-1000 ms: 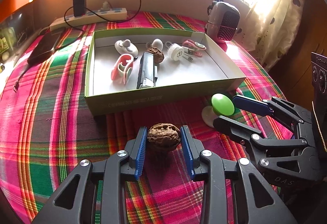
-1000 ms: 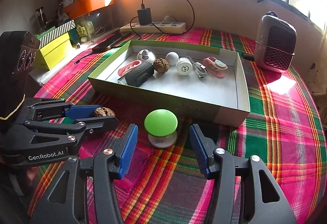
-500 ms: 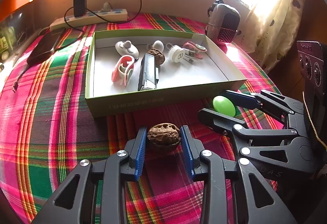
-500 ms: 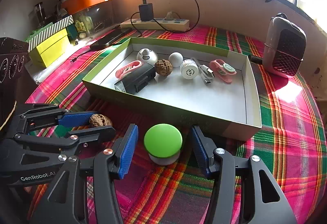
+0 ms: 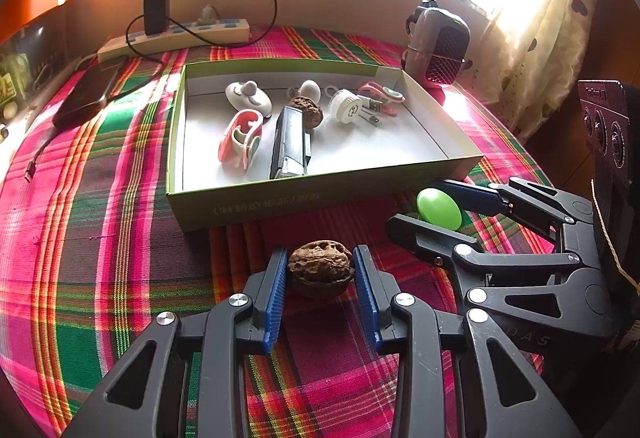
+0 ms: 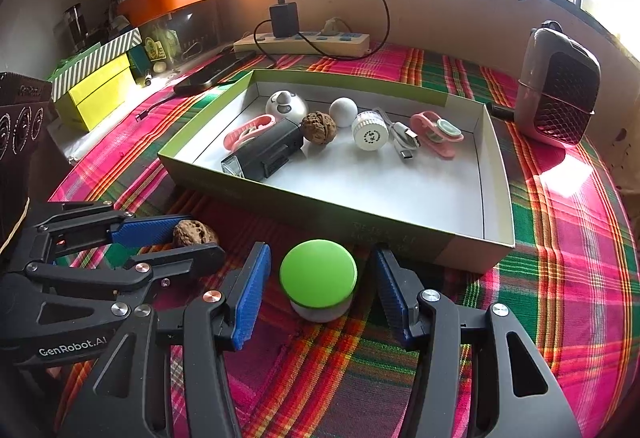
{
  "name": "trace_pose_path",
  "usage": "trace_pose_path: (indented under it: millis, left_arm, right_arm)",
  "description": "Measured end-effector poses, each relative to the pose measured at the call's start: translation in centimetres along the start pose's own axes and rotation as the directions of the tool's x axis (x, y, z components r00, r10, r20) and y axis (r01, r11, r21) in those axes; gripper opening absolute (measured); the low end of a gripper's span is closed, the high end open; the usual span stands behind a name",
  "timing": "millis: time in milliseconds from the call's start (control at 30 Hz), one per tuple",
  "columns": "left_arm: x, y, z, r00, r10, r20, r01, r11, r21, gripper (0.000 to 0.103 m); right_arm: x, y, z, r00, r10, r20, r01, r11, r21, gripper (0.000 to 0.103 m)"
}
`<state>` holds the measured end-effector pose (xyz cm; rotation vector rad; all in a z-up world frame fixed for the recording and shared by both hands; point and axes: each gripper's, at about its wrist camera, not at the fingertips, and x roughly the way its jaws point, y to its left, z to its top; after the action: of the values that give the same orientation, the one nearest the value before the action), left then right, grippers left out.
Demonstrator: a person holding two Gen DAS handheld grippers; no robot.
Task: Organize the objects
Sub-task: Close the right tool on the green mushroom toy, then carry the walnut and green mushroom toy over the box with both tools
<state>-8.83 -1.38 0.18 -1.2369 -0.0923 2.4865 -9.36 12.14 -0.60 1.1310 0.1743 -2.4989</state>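
- Left hand-held gripper [image 5: 320,278] pinching walnut [image 5: 321,268] on desk [image 5: 100,258].
- Right hand-held gripper [image 6: 318,288] spread around green-capped knob [image 6: 318,284], pads apart.
- Open box [image 6: 320,212] wall just ahead.

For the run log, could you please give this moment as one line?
left gripper: around walnut, grip unclear | right gripper: open around green button

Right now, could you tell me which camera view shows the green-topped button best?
The right wrist view: the green-topped button sits centred between the right gripper, showing its whole green cap and white base. The left wrist view catches only part of the green cap, at the side, behind a finger of that gripper.
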Motion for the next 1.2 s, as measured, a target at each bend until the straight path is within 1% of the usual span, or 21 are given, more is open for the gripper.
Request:
trace_pose_path:
  millis: [33,67,133,200,267,300,1200]
  left_arm:
    - [0.00,0.00,-0.01,1.000,0.000,0.000,0.000,1.000,0.000,0.031]
    - [0.00,-0.01,-0.01,1.000,0.000,0.000,0.000,1.000,0.000,0.031]
    - [-0.01,0.00,0.00,1.000,0.000,0.000,0.000,1.000,0.000,0.031]
    - [-0.01,0.00,0.00,1.000,-0.001,0.000,0.001,1.000,0.000,0.031]
    - [-0.01,0.00,-0.01,1.000,0.000,0.000,0.000,1.000,0.000,0.031]
    - [-0.01,0.00,0.00,1.000,0.000,0.001,0.000,1.000,0.000,0.031]
    - [-0.01,-0.04,-0.01,1.000,0.002,0.001,-0.002,1.000,0.003,0.031]
  right_arm:
    - [-0.06,0.02,-0.02,1.000,-0.002,0.003,0.002,1.000,-0.001,0.053]
    - [-0.09,0.01,-0.03,1.000,-0.001,0.004,0.001,1.000,-0.001,0.048]
    - [-0.03,-0.02,-0.03,1.000,-0.004,0.002,0.004,1.000,-0.001,0.044]
    - [-0.01,-0.03,0.00,1.000,-0.003,0.001,0.003,1.000,0.000,0.044]
    - [0.01,0.01,0.01,1.000,-0.003,0.001,0.003,1.000,-0.002,0.036]
    - [0.03,0.02,0.01,1.000,0.000,0.000,0.000,1.000,-0.004,0.035]
    - [-0.15,0.38,-0.18,1.000,0.015,0.003,-0.015,1.000,-0.008,0.035]
